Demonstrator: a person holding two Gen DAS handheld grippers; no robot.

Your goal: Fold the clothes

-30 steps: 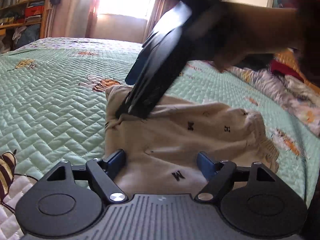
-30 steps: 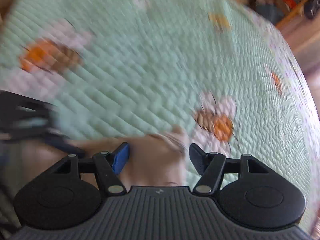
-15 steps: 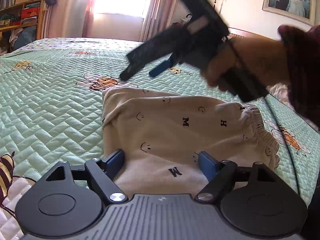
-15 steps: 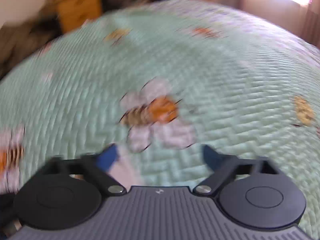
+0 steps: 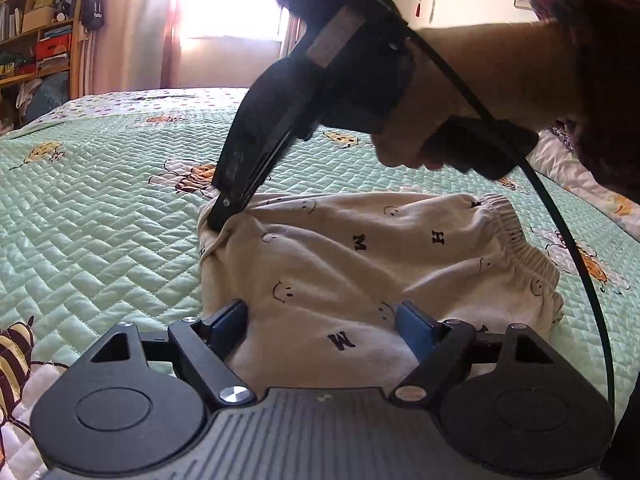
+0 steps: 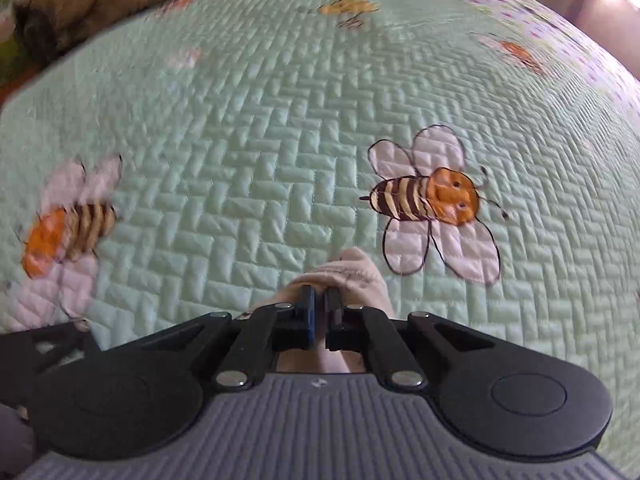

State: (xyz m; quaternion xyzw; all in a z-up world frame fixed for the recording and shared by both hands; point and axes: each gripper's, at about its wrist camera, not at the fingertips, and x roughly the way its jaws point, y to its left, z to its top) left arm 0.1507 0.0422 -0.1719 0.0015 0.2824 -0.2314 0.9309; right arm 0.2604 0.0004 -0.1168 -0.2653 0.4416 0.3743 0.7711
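Observation:
A folded cream garment (image 5: 360,264) with smiley faces and letters lies on the green quilted bedspread (image 5: 100,216); its elastic waistband is at the right. My left gripper (image 5: 322,318) is open, its blue pads on either side of the garment's near edge. My right gripper (image 6: 320,300) is shut on the garment's far left corner (image 6: 356,272); in the left wrist view it (image 5: 218,220) comes down from above and pinches that corner.
The bedspread (image 6: 240,140) has bee and flower prints. Shelves (image 5: 36,32) stand at the far left, a bright window (image 5: 228,8) behind. Patterned bedding (image 5: 580,176) lies at the right. A cable (image 5: 560,220) hangs from the right gripper.
The right gripper, open and lifted above the bed half a second ago, has come down and shut on the garment's far left corner. The left gripper has not moved.

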